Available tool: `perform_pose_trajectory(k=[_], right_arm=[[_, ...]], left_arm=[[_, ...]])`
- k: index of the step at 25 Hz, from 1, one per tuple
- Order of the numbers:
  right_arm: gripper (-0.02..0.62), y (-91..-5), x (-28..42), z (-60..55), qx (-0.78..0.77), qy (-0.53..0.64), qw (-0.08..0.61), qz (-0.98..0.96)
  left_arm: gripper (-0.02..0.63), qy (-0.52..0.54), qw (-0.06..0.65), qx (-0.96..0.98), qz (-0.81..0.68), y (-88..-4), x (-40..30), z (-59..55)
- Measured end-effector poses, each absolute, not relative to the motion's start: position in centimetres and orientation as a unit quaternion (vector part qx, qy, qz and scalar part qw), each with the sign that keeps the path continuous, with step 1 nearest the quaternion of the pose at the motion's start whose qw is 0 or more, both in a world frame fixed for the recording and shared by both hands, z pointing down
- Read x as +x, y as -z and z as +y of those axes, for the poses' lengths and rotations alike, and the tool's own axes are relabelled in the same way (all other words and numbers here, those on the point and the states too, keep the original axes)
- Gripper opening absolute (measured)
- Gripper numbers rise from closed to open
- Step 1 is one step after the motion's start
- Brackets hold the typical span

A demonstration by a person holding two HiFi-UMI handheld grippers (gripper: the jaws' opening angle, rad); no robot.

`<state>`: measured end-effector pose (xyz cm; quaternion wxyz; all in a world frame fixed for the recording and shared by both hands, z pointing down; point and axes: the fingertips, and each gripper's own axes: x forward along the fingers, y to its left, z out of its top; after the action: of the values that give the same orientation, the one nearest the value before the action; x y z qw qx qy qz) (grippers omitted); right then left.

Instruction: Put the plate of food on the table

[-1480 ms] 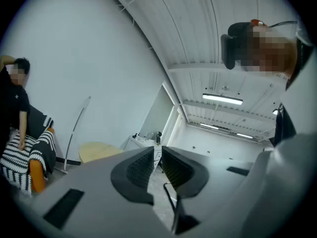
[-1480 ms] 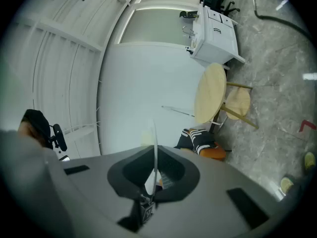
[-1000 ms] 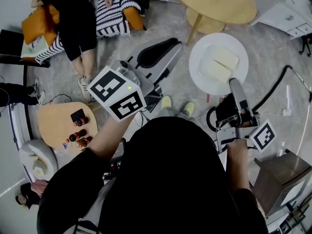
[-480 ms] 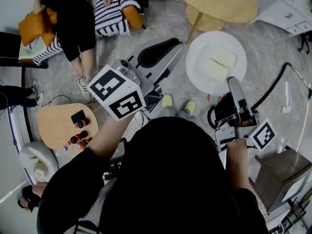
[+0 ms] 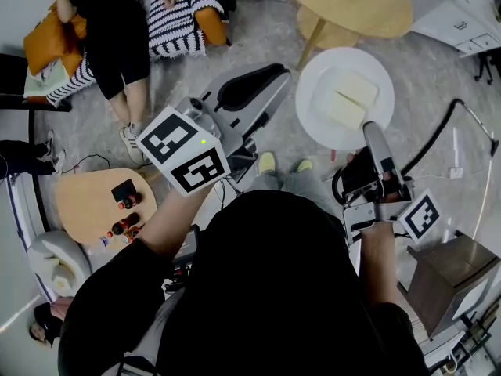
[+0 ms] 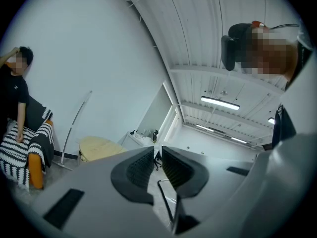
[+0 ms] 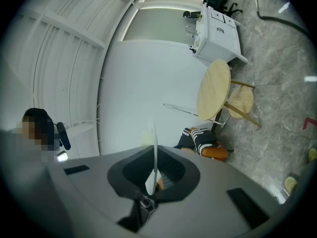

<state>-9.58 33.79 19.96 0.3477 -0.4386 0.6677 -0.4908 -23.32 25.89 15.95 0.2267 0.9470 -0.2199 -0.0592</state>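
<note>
Head view: plate in carry, not yet on the table.
Right gripper (image 5: 369, 128) points toward 12 o'clock, forearm extended, and is clamped on the near rim of the plate (image 5: 310, 100), which carries the food (image 5: 348, 100) above the floor. The round wooden table (image 5: 352, 2) lies at 12 o'clock of the plate, near but apart, so set-down is outstanding. Left gripper (image 5: 270, 81) is raised and points toward 1 o'clock, jaws a narrow slit apart, empty.

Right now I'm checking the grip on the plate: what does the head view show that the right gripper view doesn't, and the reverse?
Only the head view shows the pale food lying on top of the plate, and the left gripper beside it. Only the right gripper view shows the right gripper with its jaws closed on the plate's rim, seen edge-on. Both show the plate and the round wooden table.
</note>
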Motion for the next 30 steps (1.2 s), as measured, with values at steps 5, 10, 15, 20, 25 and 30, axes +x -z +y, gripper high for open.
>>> perform_pose_trajectory(k=[5, 10, 15, 20, 25, 30], right_arm=[[0.018, -19.4, -9.3, 33.9, -0.437, 0.487, 0.349, 0.671], [0.018, -18.9, -9.9, 33.7, -0.436, 0.481, 0.349, 0.676], [0.018, -18.8, -10.0, 33.5, -0.441, 0.478, 0.355, 0.672], [0.018, -18.3, -10.1, 33.4, -0.446, 0.471, 0.357, 0.672], [0.018, -18.9, -9.7, 33.6, -0.45, 0.464, 0.362, 0.671], [0.018, -19.6, -9.0, 33.0, -0.456, 0.457, 0.371, 0.668]], left_arm=[[0.057, 0.06, 0.225, 0.947, -0.221, -15.6, -23.2, 26.2], [0.057, 0.069, 0.226, 0.947, -0.216, -15.1, -23.9, 26.2], [0.057, 0.073, 0.227, 0.948, -0.21, -14.9, -24.2, 26.2], [0.057, 0.074, 0.227, 0.95, -0.199, -14.7, -24.0, 26.3], [0.057, 0.078, 0.221, 0.954, -0.189, -15.2, -24.0, 26.6], [0.057, 0.08, 0.213, 0.956, -0.187, -15.6, -24.0, 26.2]])
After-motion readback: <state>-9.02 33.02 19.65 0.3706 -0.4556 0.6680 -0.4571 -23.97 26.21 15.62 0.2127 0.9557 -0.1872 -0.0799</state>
